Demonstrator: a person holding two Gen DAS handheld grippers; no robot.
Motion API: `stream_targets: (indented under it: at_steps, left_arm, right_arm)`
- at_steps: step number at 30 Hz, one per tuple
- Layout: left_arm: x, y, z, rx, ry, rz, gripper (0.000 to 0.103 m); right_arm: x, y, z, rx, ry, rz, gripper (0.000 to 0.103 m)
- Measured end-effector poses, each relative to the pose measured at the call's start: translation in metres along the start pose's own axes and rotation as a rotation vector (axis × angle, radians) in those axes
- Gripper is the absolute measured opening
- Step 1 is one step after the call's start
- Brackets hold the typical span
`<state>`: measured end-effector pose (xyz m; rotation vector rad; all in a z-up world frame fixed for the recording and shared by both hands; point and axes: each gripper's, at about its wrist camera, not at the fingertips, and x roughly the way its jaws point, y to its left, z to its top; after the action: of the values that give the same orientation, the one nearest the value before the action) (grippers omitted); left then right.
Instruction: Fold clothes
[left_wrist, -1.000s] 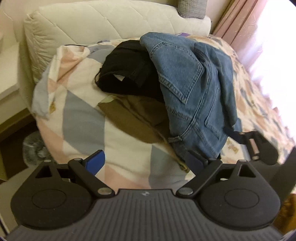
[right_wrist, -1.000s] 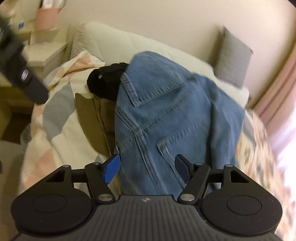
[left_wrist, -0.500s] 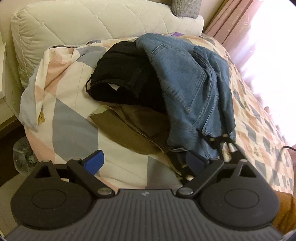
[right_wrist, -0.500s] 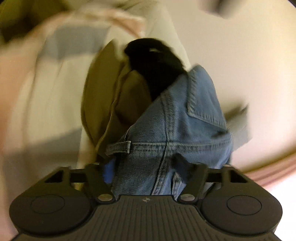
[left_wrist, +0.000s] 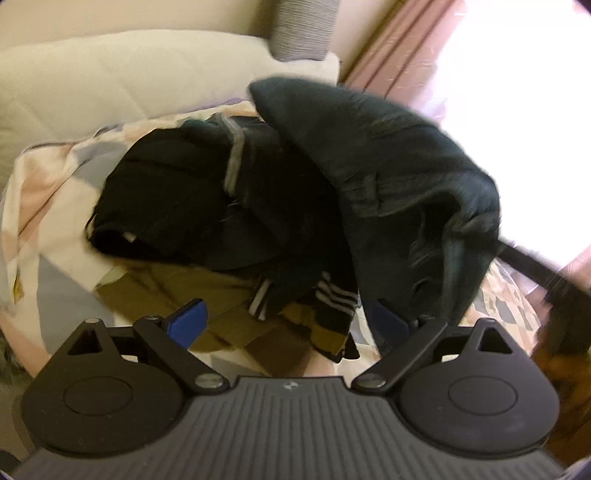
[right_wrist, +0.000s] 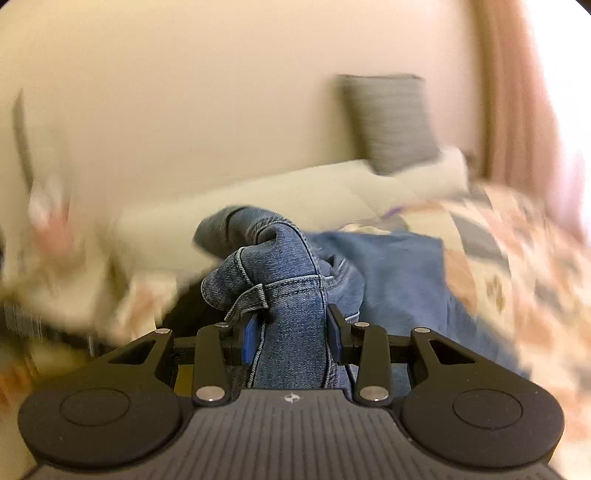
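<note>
- Right gripper (right_wrist: 291, 338) up close — jaws closing on a bunched fold of the jeans (right_wrist: 284, 280), denim wedged between both pads by a belt loop.
- Left gripper (left_wrist: 288, 323) has jaws wide apart, nothing between them.
- Step, as I read it: pulling the jeans off the pile; next they need a flat, clear patch of bed (left_wrist: 55, 206) and a second grip from the left.
- In the way — black clothes (left_wrist: 173, 206) and an olive garment (left_wrist: 207, 295) heaped beneath.
- Beyond: headboard (left_wrist: 110, 77), grey cushion (right_wrist: 388, 118), curtain (right_wrist: 517, 92).
</note>
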<state>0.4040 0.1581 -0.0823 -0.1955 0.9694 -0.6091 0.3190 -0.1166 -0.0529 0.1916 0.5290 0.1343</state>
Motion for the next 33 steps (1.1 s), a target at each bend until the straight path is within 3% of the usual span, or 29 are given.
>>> stream_targets:
  at_steps: [4,10,14,18,21,23,26,28,29,33]
  left_arm:
    - [0.006,-0.020,0.004,0.028,0.002,-0.016,0.094]
    - [0.007,-0.073,-0.003,0.132,0.005,-0.068,0.094]
    - [0.009,-0.133,-0.022,0.250,0.022,-0.127,0.094]
    - [0.014,-0.203,-0.059,0.387,0.062,-0.205,0.094]
    - [0.028,-0.261,-0.106,0.479,0.140,-0.272,0.094]
    - [0.036,-0.297,-0.144,0.538,0.204,-0.305,0.094]
    - [0.053,-0.332,-0.203,0.584,0.310,-0.313,0.094]
    - [0.065,-0.349,-0.244,0.609,0.383,-0.287,0.094]
    - [0.072,-0.352,-0.261,0.616,0.415,-0.262,0.094]
    - [0.091,-0.358,-0.317,0.622,0.520,-0.171,0.094]
  right_arm:
    - [-0.037,-0.040,0.025,0.190,-0.060,0.076,0.033]
    - [-0.143,-0.081,0.024,0.419,-0.201,0.181,0.031]
    - [-0.236,-0.124,0.000,0.667,-0.302,0.221,0.031]
    - [-0.352,-0.161,-0.075,0.979,-0.414,0.184,0.031]
    - [-0.448,-0.183,-0.158,1.216,-0.501,0.020,0.032]
    - [-0.506,-0.200,-0.225,1.353,-0.506,-0.182,0.036]
    - [-0.584,-0.216,-0.321,1.404,-0.386,-0.721,0.035]
    - [-0.627,-0.218,-0.376,1.429,-0.299,-0.943,0.036]
    - [-0.646,-0.216,-0.401,1.446,-0.275,-0.993,0.036]
    - [-0.663,-0.204,-0.461,1.474,-0.161,-0.989,0.044]
